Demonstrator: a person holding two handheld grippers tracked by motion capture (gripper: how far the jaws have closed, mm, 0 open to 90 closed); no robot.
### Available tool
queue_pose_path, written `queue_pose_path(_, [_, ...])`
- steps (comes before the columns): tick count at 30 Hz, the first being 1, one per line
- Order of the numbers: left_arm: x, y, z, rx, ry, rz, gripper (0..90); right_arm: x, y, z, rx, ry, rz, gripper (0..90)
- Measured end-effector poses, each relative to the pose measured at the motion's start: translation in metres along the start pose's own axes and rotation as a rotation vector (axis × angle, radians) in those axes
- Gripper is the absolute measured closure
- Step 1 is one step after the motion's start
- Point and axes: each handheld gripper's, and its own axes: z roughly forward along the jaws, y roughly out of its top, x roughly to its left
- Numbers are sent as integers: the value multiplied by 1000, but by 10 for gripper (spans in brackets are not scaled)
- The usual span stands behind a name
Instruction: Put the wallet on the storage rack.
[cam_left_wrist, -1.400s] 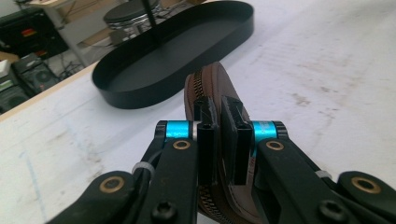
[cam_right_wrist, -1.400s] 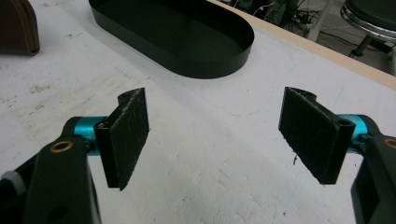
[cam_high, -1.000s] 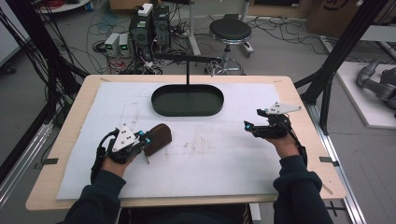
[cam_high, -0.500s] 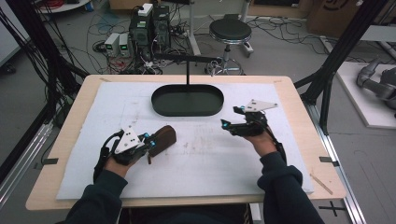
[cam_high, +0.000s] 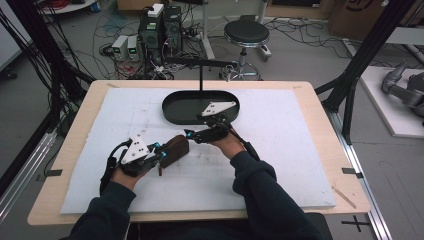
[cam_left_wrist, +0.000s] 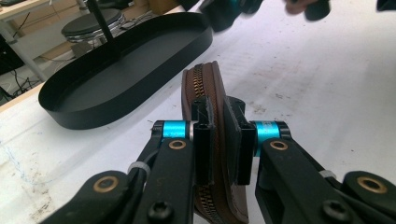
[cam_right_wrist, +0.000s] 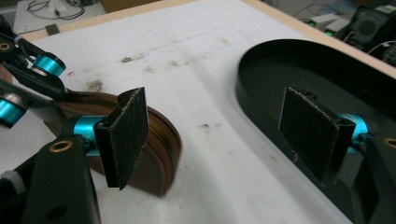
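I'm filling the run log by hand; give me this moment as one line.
left gripper: shut on brown zip pouch, held on edge | right gripper: open, near pouch | black tray: empty

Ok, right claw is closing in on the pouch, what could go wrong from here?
1. The left claw pinches the pouch on its zipper edge only, standing it upright; a knock from the right claw might twist it loose.
2. The right claw is open beside the tray; a wide swing could hit its wall.

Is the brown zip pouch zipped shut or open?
Shut, where visible: the brown zip pouch shows closed zipper teeth along its top edge above the left claw.
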Motion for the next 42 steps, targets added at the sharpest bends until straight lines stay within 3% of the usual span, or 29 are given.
queue_pose_path(4, [1, 0, 0, -3, -4, -11, 811, 7, 3, 15, 27, 30, -15, 247])
queue_pose_path(6, [3, -1, -1, -18, -5, -39, 775, 7, 2, 17, 34, 36, -14, 249])
queue_pose_path(8, [4, 0, 0, -36, 8, -84, 586, 6, 2, 17, 37, 33, -15, 248])
queue_pose_path(10, [6, 1, 0, -50, 57, -139, 376, 6, 2, 17, 42, 32, -8, 248])
queue_pose_path(13, [10, -1, -1, -47, 91, -172, 287, 7, 2, 17, 45, 32, -17, 248])
queue_pose_path(22, [21, -19, 14, 83, -14, -277, 300, 6, 2, 17, 40, 33, -13, 248])
queue_pose_path(25, [22, -20, 15, 97, -50, -260, 567, 5, 2, 13, 40, 28, -9, 247])
queue_pose_path(27, [22, -19, 14, 84, -70, -264, 618, 2, 3, 7, 31, 23, -2, 246])
queue_pose_path(29, [22, -18, 13, 84, -65, -252, 660, -3, 4, -8, 6, 4, 3, 246])
queue_pose_path(34, [25, -14, 11, 64, -72, -274, 669, -13, -3, -43, -3, -63, -24, 246])
queue_pose_path(42, [46, 11, 16, -12, -31, -307, 669, -37, -34, -115, 3, -196, -24, 246])
